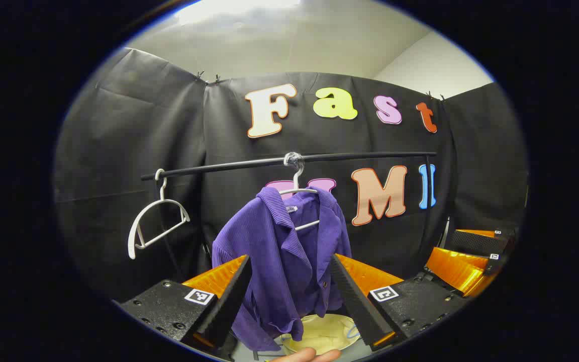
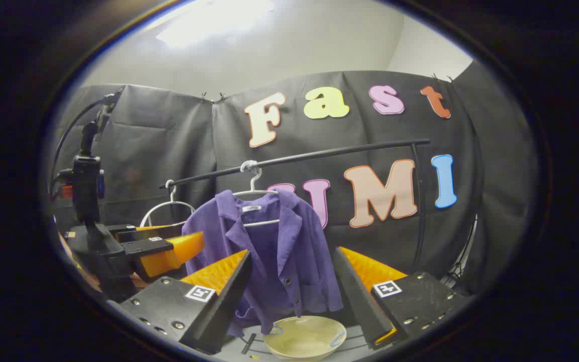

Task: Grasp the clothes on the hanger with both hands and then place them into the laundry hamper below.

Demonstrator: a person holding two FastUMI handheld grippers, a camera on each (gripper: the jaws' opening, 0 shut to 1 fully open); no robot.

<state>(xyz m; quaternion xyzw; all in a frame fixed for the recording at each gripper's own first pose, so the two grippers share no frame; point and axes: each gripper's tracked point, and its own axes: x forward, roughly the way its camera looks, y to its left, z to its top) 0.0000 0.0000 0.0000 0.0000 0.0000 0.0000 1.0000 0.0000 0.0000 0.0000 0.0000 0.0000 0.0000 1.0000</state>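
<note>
White plastic, a bare hanger [image 1: 156, 221] dangles at the left end of the black rail [image 1: 289, 162]. Further along the rail hangs a purple jacket [image 1: 284, 256], still on its own hanger [image 1: 300, 193], collar open and buttons down the front. Below it sits a pale, round hamper [image 2: 305, 336] with thin blue handles. The left gripper [image 1: 289, 296] hovers before the jacket, jaws spread wide, touching nothing. In the right gripper view the right gripper [image 2: 292, 296] is likewise parted in front of the jacket, holding nothing, with the left gripper off to its left.
</note>
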